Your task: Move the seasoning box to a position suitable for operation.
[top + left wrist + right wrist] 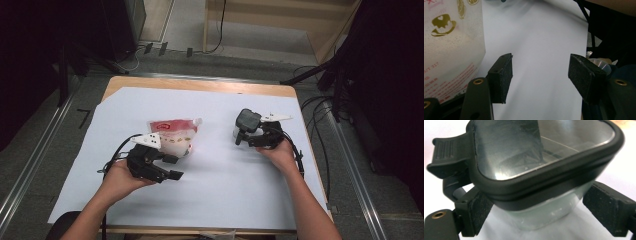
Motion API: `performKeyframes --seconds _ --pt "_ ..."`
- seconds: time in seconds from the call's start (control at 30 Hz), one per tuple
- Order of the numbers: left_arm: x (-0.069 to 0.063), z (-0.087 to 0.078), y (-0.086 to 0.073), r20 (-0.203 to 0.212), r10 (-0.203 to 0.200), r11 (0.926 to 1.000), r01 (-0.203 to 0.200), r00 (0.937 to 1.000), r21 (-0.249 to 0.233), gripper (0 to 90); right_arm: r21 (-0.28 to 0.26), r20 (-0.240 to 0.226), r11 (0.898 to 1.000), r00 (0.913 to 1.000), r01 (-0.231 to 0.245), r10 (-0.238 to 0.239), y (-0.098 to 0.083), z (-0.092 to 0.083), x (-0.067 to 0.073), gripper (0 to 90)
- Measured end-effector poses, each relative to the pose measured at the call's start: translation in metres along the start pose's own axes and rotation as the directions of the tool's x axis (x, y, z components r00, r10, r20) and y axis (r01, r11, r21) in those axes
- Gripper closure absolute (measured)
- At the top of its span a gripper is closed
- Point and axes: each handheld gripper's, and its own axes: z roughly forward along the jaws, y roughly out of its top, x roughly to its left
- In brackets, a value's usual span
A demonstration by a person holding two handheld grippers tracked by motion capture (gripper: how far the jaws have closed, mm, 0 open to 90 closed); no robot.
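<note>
On the white sheet that covers the table [210,200], the right gripper [246,136] stands around a clear container with a black clip-on lid [247,121], well toward the table's right edge. In the right gripper view the container [544,182] sits between the two black pads [604,207]: the left pad looks tucked against the wall under the lid's rim, while a sliver of white shows between the right pad and the wall, so the jaws appear loosened, not squeezing. The lid's latch tab [447,155] juts out on the left of that view.

The left gripper [170,167] rests nearer the table's front-left, its jaws spread with only bare sheet between them in the left gripper view [541,75]. A printed pouch with a red top and a corner spout [172,132] lies just beyond and beside it, toward the table's middle; in the left gripper view the pouch [451,50] stands just left of the left jaw, outside the gap.

The relation that matters: the pouch lies off to one side of the left gripper's line, with its long axis running from red top to base, spout pointing toward the container. The left hand [120,180] is far nearer the pouch; the right hand [280,152] is at the container.
</note>
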Motion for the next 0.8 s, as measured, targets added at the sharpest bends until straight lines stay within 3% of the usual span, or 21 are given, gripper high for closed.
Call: performKeyframes --seconds 0.27,0.8 --pt "-0.003 0.001 -0.001 0.005 0.0 1.0 0.0 1.0 -0.007 37.3 -0.035 0.013 0.999 0.9992 0.038 -0.037 0.001 0.008 0.002 6.8" --pt "-0.003 -0.003 -0.005 -0.004 -0.017 0.9997 0.017 0.9998 -0.018 37.3 -0.081 0.046 0.996 0.9984 0.038 -0.034 0.003 0.019 0.011 8.5"
